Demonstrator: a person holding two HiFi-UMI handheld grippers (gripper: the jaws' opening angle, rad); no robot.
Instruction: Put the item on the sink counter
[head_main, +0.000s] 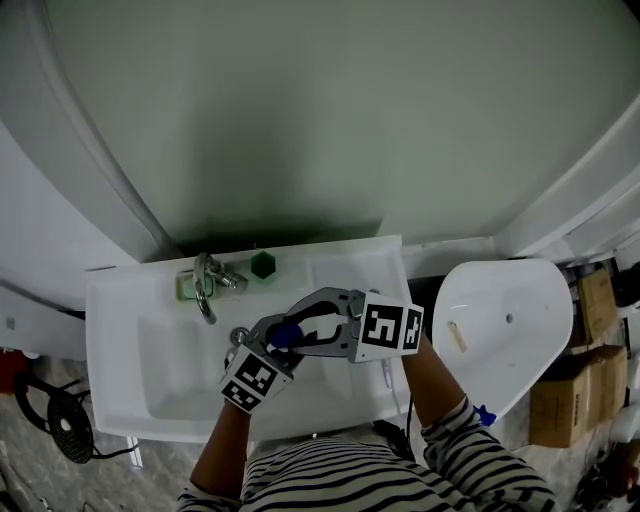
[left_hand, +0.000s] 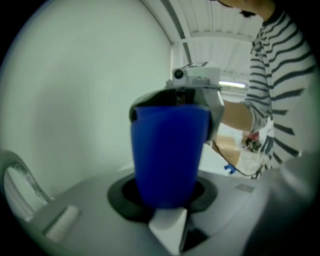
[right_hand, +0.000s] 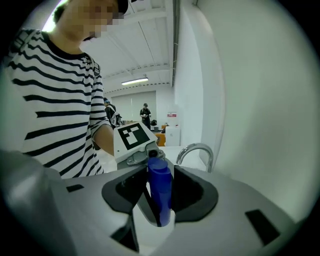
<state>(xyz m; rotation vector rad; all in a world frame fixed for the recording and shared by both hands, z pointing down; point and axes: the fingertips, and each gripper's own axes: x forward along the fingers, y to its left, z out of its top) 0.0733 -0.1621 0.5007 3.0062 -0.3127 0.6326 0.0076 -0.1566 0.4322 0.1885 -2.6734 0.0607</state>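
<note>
Blue item (head_main: 287, 335) is off the counter, in the air above the basin of the white sink (head_main: 112, 300), at the centre of the head view. Both grippers meet on it there.

Left gripper (head_main: 275, 342) comes in from the lower left. Its fingers are clamped on the item, which fills the middle of the left gripper view (left_hand: 170, 155) and stands upright between the jaws (left_hand: 168, 212). The right gripper (left_hand: 196, 85) shows behind the item's top edge.

Right gripper (head_main: 306, 328) comes in from the right. Its fingers are closed on the same item, seen narrow and upright in its own view (right_hand: 160, 190), seated low between the jaws (right_hand: 159, 216). The left gripper's marker cube (right_hand: 132, 139) sits just behind it.

Faucet (head_main: 205, 285) stands at the sink's back edge, upper left of the grippers, and appears right of the item in the right gripper view (right_hand: 196, 152). A green object (head_main: 263, 265) rests on the counter strip (head_main: 350, 262) just right of the faucet. Cartons (head_main: 570, 390) are stacked at the far right.
</note>
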